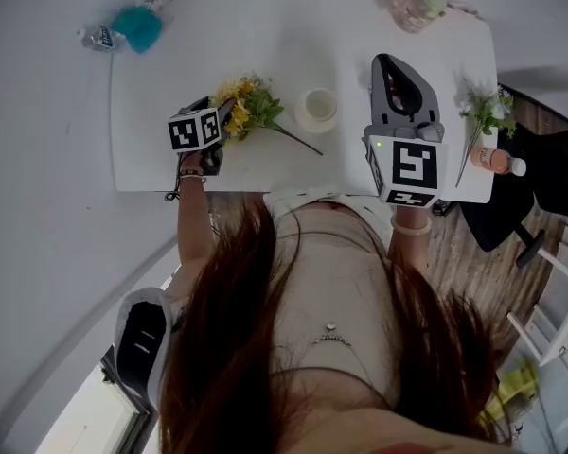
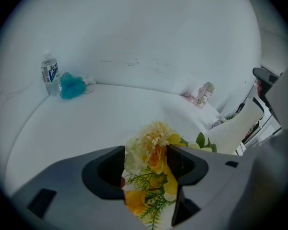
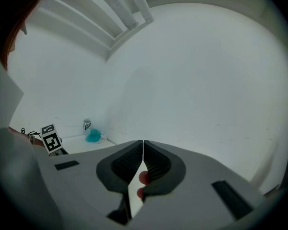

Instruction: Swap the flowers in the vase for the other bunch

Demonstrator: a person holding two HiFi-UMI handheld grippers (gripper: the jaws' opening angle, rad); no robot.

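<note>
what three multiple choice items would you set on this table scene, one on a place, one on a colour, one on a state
1. The yellow bunch lies: A in the vase; B on the table, left of the vase; C on the floor.
2. The bunch at the table's right edge is: A white; B red; C blue.
3. The right hand-held gripper is: A wide open; B shut on a stem; C shut, empty.
Key: B, it lies flat beside the vase; A, white blooms over green leaves; C, its jaws meet with nothing between.
</note>
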